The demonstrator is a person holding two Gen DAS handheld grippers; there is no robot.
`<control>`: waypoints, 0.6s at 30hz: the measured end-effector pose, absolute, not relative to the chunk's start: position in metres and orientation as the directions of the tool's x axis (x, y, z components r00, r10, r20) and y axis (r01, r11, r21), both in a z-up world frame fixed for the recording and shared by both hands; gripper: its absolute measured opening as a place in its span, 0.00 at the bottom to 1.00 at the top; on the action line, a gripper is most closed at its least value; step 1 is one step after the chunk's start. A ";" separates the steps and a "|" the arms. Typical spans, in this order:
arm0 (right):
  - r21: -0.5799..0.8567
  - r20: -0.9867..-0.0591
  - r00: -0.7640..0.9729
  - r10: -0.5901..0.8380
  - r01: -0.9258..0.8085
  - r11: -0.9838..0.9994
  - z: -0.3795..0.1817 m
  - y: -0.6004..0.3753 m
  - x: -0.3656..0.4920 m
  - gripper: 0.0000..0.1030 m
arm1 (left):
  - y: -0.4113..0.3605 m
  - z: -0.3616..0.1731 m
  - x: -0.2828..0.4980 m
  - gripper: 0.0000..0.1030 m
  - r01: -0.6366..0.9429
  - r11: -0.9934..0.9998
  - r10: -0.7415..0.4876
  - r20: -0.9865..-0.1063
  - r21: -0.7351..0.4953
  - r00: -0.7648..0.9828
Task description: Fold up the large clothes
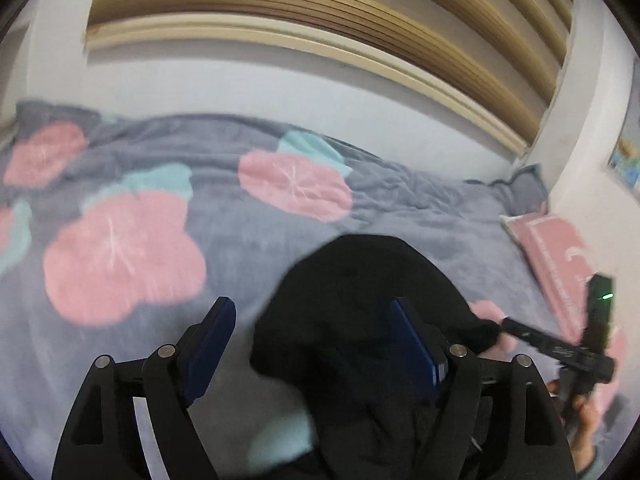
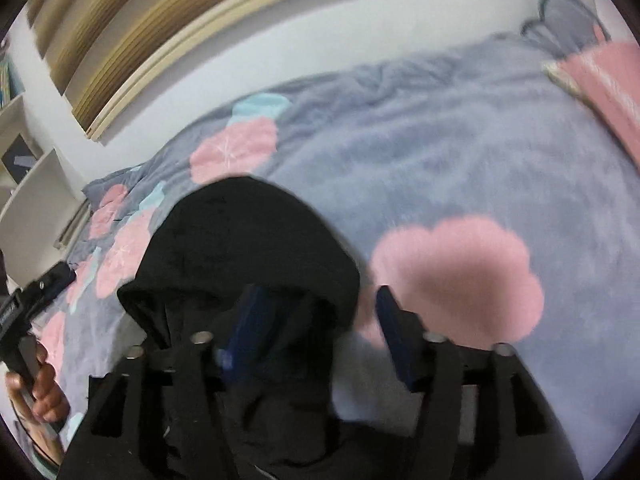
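Your left gripper [image 1: 310, 354] and right gripper [image 2: 318, 330], fingers spread, hold nothing; the black hooded garment [image 1: 360, 300] may slump unfolded.

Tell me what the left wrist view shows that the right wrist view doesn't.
Only the left wrist view shows a wall picture and the right tool from outside. Only the right wrist view shows white shelves and the hand holding the left tool. Both share the black hooded garment, the grey flowered blanket, the pink pillow and the wood slats.
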State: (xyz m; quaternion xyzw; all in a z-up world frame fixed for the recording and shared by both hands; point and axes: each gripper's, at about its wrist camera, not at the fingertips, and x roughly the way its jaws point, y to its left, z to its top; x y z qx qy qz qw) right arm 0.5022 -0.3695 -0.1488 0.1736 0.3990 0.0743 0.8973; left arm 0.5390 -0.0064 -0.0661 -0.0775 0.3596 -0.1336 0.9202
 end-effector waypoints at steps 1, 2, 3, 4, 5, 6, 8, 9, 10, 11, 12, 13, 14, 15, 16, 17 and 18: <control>0.347 -0.685 0.682 0.254 -0.001 0.938 -0.144 -0.365 0.507 0.65 | -0.010 -0.068 0.546 0.78 0.188 0.954 -0.296 -0.652 -0.233 0.698; 0.332 -0.679 0.689 0.253 -0.019 0.943 -0.141 -0.361 0.512 0.65 | -0.014 -0.073 0.556 0.78 0.186 0.955 -0.294 -0.665 -0.231 0.686; 0.320 -0.676 0.691 0.256 -0.038 0.947 -0.140 -0.358 0.517 0.64 | -0.017 -0.078 0.564 0.78 0.179 0.957 -0.288 -0.674 -0.228 0.680; 0.303 -0.680 0.689 0.252 -0.048 0.952 -0.142 -0.355 0.525 0.65 | -0.019 -0.087 0.575 0.78 0.167 0.961 -0.274 -0.688 -0.220 0.672; 0.298 -0.687 0.683 0.249 -0.048 0.954 -0.144 -0.354 0.530 0.65 | -0.018 -0.094 0.584 0.78 0.156 0.963 -0.268 -0.696 -0.222 0.667; 0.302 -0.695 0.673 0.255 -0.049 0.952 -0.148 -0.355 0.535 0.65 | -0.016 -0.100 0.588 0.78 0.147 0.961 -0.270 -0.696 -0.233 0.665; 0.312 -0.707 0.655 0.267 -0.050 0.949 -0.161 -0.358 0.548 0.65 | -0.011 -0.117 0.601 0.78 0.118 0.959 -0.269 -0.702 -0.258 0.659; 0.311 -0.719 0.641 0.268 -0.048 0.949 -0.169 -0.359 0.554 0.65 | -0.010 -0.128 0.605 0.78 0.105 0.956 -0.275 -0.708 -0.275 0.651; 0.319 -0.729 0.625 0.279 -0.051 0.946 -0.177 -0.359 0.561 0.65 | -0.007 -0.140 0.610 0.78 0.112 0.947 -0.301 -0.709 -0.301 0.638; 0.332 -0.731 0.615 0.297 -0.059 0.941 -0.184 -0.359 0.566 0.65 | -0.006 -0.147 0.610 0.78 0.118 0.942 -0.315 -0.706 -0.315 0.634; 0.353 -0.728 0.605 0.321 -0.070 0.933 -0.191 -0.359 0.571 0.65 | -0.005 -0.158 0.612 0.78 0.125 0.935 -0.334 -0.709 -0.331 0.621; 0.368 -0.725 0.599 0.340 -0.081 0.926 -0.197 -0.359 0.575 0.65 | -0.005 -0.167 0.614 0.78 0.132 0.929 -0.352 -0.714 -0.346 0.605; 0.380 -0.724 0.589 0.359 -0.094 0.920 -0.203 -0.357 0.580 0.65 | -0.005 -0.177 0.616 0.78 0.145 0.916 -0.384 -0.719 -0.373 0.580; 0.399 -0.726 0.570 0.386 -0.109 0.911 -0.210 -0.355 0.585 0.65 | -0.006 -0.186 0.619 0.78 0.155 0.905 -0.413 -0.727 -0.397 0.549; 0.415 -0.727 0.553 0.407 -0.117 0.902 -0.217 -0.353 0.589 0.65 | -0.008 -0.193 0.622 0.78 0.162 0.893 -0.439 -0.732 -0.420 0.522; 0.432 -0.724 0.541 0.429 -0.130 0.892 -0.224 -0.350 0.591 0.64 | -0.009 -0.195 0.621 0.78 0.173 0.887 -0.451 -0.726 -0.428 0.519; 0.437 -0.718 0.539 0.441 -0.144 0.888 -0.229 -0.348 0.591 0.64 | -0.011 -0.194 0.619 0.75 0.190 0.884 -0.458 -0.714 -0.426 0.529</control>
